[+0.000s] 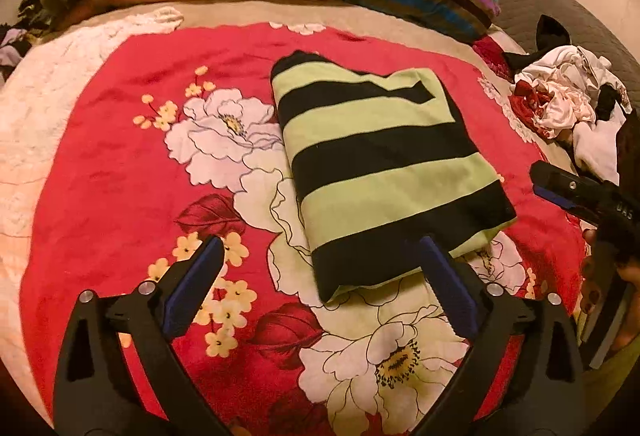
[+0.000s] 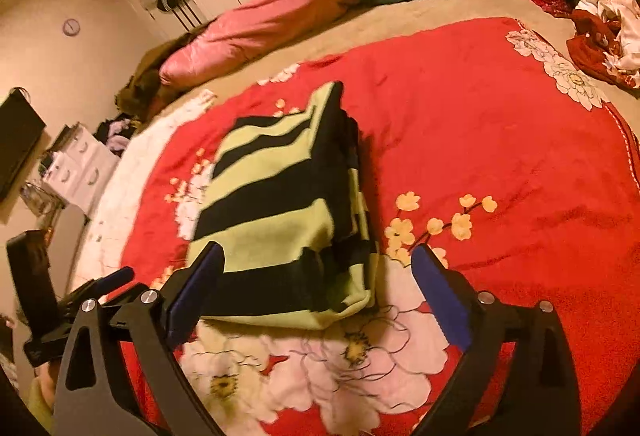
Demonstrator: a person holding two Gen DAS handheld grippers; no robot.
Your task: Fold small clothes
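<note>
Two hand-held grippers hover over the bed, the left hand-held gripper (image 1: 320, 256) and the right hand-held gripper (image 2: 316, 264) both spread wide, grasping nothing. One folded green-and-black striped garment (image 1: 384, 164) lies on the red floral blanket (image 1: 120, 164).

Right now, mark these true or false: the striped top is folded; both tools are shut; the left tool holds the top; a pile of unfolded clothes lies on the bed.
1. The striped top lies folded on the red blanket. True.
2. Both tools are shut. False: the left tool and right tool stand wide open.
3. The left tool holds the top. False: nothing is gripped.
4. A pile of unfolded clothes lies on the bed. True.
</note>
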